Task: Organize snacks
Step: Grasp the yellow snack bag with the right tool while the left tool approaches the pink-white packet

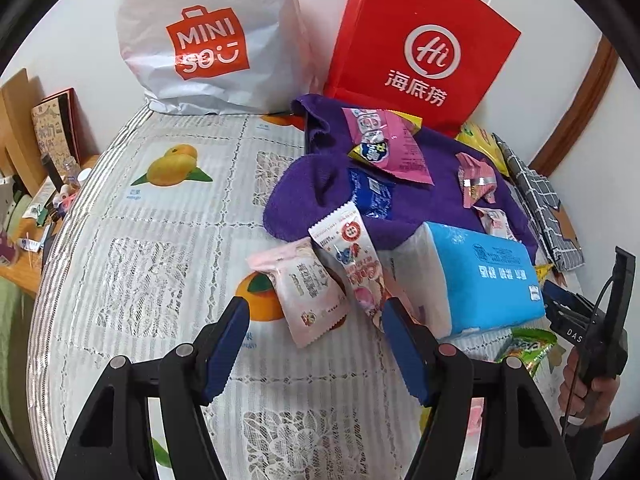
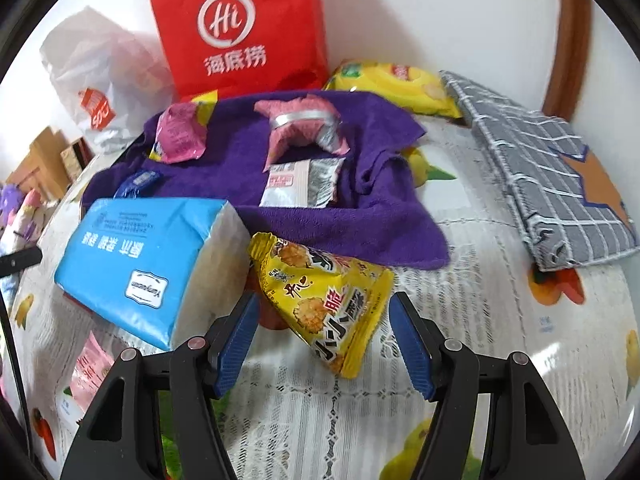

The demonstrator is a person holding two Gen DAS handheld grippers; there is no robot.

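L gripper (image 1: pixel 314 330): fingers apart, over pale pink snack pkt (image 1: pixel 308 294). R gripper (image 2: pixel 324 334): fingers apart, flanking yellow snack pkt (image 2: pixel 320 300) beside blue tissue pack (image 2: pixel 148 264).

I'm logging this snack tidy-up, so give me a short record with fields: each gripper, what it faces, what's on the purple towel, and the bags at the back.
left gripper: open, pale pink snack packet between its fingers, not gripped
right gripper: open, yellow snack packet between its fingers, not gripped
purple towel: several small packets lying on it
blue tissue pack: beside the yellow packet
back wall: red bag, white bag
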